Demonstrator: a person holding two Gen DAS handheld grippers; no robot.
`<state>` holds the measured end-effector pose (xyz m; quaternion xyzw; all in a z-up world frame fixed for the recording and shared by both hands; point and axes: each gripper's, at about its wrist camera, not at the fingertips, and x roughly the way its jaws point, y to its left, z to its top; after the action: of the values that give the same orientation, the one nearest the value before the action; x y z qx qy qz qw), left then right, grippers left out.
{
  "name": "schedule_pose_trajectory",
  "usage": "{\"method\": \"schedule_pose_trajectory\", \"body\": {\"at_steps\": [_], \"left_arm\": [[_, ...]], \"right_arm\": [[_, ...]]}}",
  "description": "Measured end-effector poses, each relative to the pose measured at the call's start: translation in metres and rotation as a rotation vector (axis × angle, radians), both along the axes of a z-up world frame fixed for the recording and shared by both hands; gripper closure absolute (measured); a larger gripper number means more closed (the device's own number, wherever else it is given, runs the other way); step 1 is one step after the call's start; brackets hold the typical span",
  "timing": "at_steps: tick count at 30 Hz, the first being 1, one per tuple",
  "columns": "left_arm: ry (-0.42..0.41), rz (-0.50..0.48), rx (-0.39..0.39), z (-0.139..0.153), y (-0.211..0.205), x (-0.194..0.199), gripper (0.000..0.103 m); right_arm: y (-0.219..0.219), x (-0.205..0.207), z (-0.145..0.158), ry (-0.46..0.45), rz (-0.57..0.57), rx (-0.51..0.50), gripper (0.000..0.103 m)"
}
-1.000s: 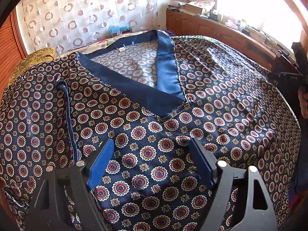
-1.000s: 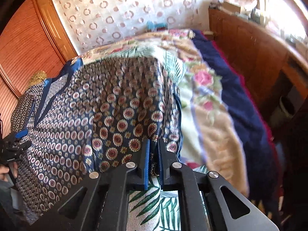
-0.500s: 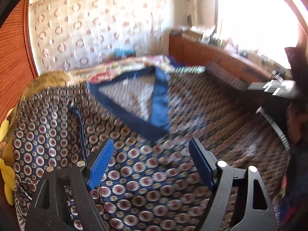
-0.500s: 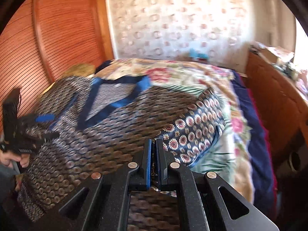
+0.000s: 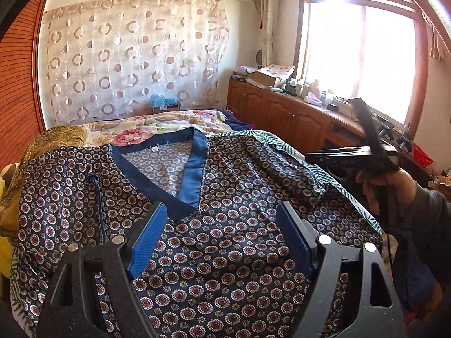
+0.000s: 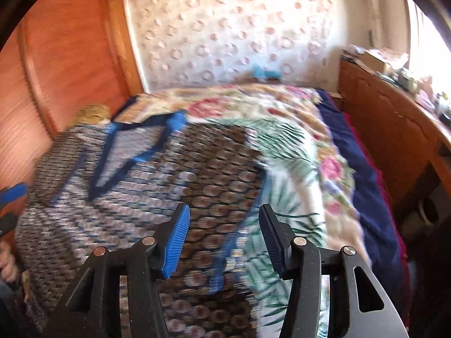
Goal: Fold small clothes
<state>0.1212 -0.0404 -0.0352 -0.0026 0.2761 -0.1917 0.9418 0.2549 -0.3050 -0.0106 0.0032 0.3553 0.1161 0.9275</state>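
Your left gripper [image 5: 222, 242] hangs over the shirt [image 5: 231, 256], ribbed blue pads spread wide with nothing between them. The shirt lies front-up on the floral bedspread [image 5: 157, 124]: slick, satiny navy cloth dotted with round medallions, a broad plain blue V-neck band [image 5: 191, 174], and a bunched fold of sleeve [image 5: 293, 180] on its right side. Your right gripper [image 6: 224, 239] hovers above the shirt's blurred right edge, jaws well apart and empty, leafy print just beside it.
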Motion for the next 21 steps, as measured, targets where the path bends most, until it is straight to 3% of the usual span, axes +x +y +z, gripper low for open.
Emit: {"method": "schedule_pose_trajectory", "body": {"at_steps": [6, 11, 12, 15, 21], "left_arm": [[0.024, 0.003, 0.0, -0.01, 0.003, -0.001, 0.022], [0.034, 0.016, -0.007, -0.013, 0.009, -0.002, 0.022], [0.037, 0.019, -0.01, -0.013, 0.011, -0.003, 0.022], [0.039, 0.025, -0.015, -0.014, 0.013, -0.003, 0.022], [0.049, 0.034, -0.025, -0.017, 0.017, -0.002, 0.022]], "right_arm": [[-0.003, 0.056, -0.027, 0.131, -0.035, 0.012, 0.051], [-0.005, 0.086, -0.03, 0.162, -0.041, 0.021, 0.071], [-0.004, 0.09, -0.03, 0.162, -0.039, 0.019, 0.082], [0.011, 0.094, -0.016, 0.123, -0.034, 0.005, 0.095], [0.036, 0.07, -0.004, 0.071, 0.027, 0.006, 0.097]]}}
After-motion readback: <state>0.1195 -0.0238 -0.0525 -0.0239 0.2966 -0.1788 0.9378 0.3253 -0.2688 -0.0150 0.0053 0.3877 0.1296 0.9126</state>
